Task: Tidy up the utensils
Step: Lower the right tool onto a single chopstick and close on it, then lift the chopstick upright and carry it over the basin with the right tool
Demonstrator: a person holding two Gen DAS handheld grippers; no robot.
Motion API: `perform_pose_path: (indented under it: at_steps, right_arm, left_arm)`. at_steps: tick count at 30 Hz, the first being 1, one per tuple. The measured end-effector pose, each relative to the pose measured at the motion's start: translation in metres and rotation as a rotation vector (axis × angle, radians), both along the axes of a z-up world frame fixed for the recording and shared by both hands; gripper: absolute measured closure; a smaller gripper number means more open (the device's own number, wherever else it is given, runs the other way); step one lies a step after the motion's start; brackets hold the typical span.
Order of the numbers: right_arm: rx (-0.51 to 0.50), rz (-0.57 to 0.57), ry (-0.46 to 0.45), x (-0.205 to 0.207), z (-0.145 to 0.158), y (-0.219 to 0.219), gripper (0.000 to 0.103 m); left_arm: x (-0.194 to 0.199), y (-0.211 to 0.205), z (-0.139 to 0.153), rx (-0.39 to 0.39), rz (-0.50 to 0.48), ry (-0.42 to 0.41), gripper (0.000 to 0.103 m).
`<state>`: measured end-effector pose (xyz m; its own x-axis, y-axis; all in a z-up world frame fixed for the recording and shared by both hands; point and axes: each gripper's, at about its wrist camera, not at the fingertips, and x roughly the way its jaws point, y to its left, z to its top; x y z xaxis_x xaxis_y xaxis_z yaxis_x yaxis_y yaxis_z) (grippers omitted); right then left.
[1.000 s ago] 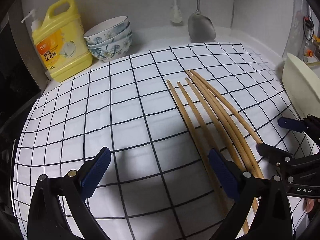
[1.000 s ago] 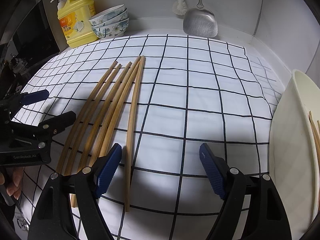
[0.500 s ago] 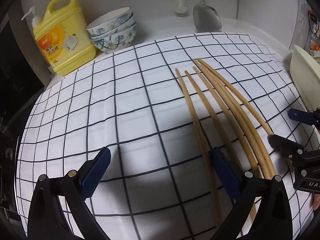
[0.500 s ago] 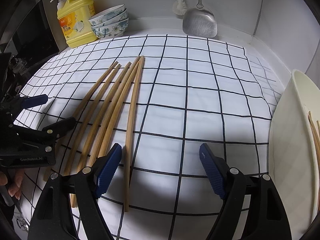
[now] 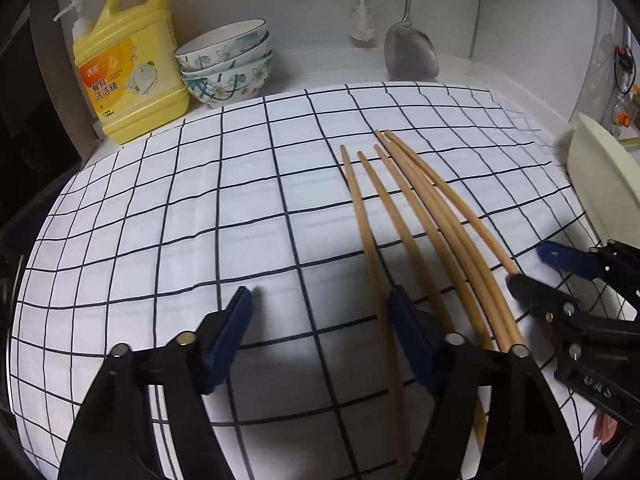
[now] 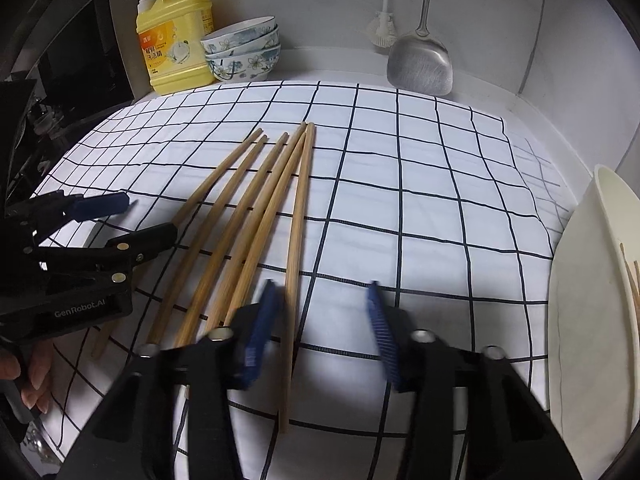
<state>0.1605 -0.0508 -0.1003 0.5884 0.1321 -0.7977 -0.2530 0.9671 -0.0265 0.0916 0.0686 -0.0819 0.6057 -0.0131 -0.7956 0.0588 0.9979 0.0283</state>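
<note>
Several wooden chopsticks [image 5: 424, 200] [image 6: 256, 208] lie fanned on the checked cloth [image 5: 200, 208] [image 6: 420, 200]. My left gripper [image 5: 320, 320] hovers low over their near ends. Its jaws are closing, and the leftmost chopstick [image 5: 370, 248] runs between them, close to the right finger, with no pad pressing on it. My right gripper [image 6: 320, 320] is closing too, its fingers blurred. The rightmost chopstick [image 6: 298, 216] passes just inside its left finger, not pinched. Each gripper shows in the other's view: the right gripper [image 5: 540, 276] and the left gripper [image 6: 132, 220].
A cream tub [image 5: 600, 188] [image 6: 580, 280] stands at the right edge with chopsticks [image 6: 632, 280] inside. At the back are a yellow detergent bottle [image 5: 128, 60] [image 6: 176, 36], stacked floral bowls [image 5: 228, 64] [image 6: 244, 50], a hanging metal spatula [image 5: 410, 54] [image 6: 420, 66] and a brush [image 5: 362, 24].
Both grippers' jaws have narrowed from wide open. Neither hand has shifted much, and the chopsticks lie where they were.
</note>
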Motion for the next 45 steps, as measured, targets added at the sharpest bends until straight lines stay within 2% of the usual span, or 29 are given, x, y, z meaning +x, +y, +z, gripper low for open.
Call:
perform_pose_path:
  at_steps: [1,2,6,9,12,15,21,28,33,38,45]
  right_arm:
    - [-0.007,0.000,-0.003,0.000,0.000,0.001,0.087]
    - [-0.019,0.001,-0.008,0.000,0.000,0.003,0.090]
    - [-0.046,0.019,-0.019,-0.003,0.000,0.008,0.097]
    - [-0.059,0.021,-0.027,-0.004,0.000,0.009,0.097]
    - [-0.054,0.022,-0.027,-0.005,0.000,0.008,0.097]
    - [-0.031,0.025,-0.024,-0.006,0.003,0.005,0.097]
    - [0.006,0.025,-0.070,-0.014,0.021,0.005,0.097]
    - [0.047,0.010,-0.164,-0.030,0.066,-0.004,0.097]
    - [0.086,-0.027,-0.225,-0.045,0.101,-0.027,0.097]
    - [0.121,-0.046,-0.214,-0.044,0.102,-0.045,0.097]
    - [0.155,-0.065,-0.299,-0.055,0.121,-0.058,0.097]
  left_arm:
    - [-0.002,-0.003,0.001,0.000,-0.006,-0.006,0.047]
    - [-0.003,-0.005,0.001,0.001,-0.011,-0.010,0.050]
    - [-0.007,-0.013,0.001,-0.002,-0.027,-0.022,0.075]
    - [-0.009,-0.017,0.002,-0.002,-0.036,-0.026,0.096]
    - [-0.011,-0.016,0.002,-0.014,-0.033,-0.029,0.096]
    - [-0.011,-0.008,0.003,-0.061,-0.024,-0.019,0.096]
    - [-0.019,0.001,0.014,-0.108,-0.006,-0.033,0.096]
    - [-0.032,0.007,0.055,-0.180,-0.006,-0.096,0.096]
    - [-0.033,-0.010,0.087,-0.221,-0.055,-0.139,0.096]
    - [-0.029,-0.029,0.095,-0.238,-0.071,-0.132,0.096]
    - [-0.029,-0.039,0.102,-0.235,-0.080,-0.140,0.096]
